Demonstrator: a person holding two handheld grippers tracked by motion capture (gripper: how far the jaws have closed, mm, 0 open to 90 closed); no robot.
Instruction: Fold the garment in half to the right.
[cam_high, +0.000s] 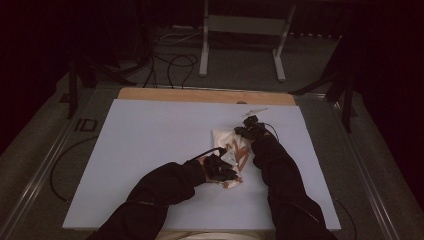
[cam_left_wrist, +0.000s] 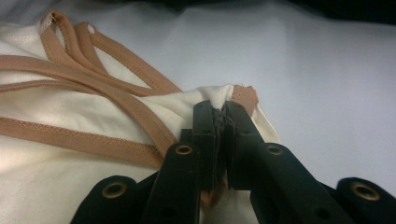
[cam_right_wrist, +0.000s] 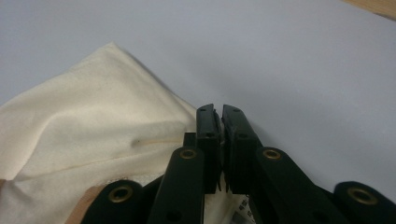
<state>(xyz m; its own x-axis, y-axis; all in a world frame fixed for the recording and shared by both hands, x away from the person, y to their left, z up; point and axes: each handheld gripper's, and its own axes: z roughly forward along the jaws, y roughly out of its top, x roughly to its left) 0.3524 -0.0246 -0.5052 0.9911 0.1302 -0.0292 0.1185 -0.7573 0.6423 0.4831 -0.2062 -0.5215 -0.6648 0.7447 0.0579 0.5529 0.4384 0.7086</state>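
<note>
Cream cloth with tan trim (cam_high: 235, 155) is seen crumpled right of centre in the high view, lying on the white board (cam_high: 150, 145) that covers the table. At the lower left of the cloth in that view, the left gripper (cam_high: 223, 172) is set against its near end; in the left gripper view the jaws are pressed together on a cream corner edged with tan binding (cam_left_wrist: 243, 95), and the tan straps (cam_left_wrist: 93, 74) are spread across the upper left of the frame. At the upper right of the cloth in the high view, the right gripper (cam_high: 248, 127) is held at its far end; in the right gripper view the jaws are closed, with cream fabric (cam_right_wrist: 93, 135) bunched at the left and passing beneath them, though whether any is pinched between them cannot be told.
</note>
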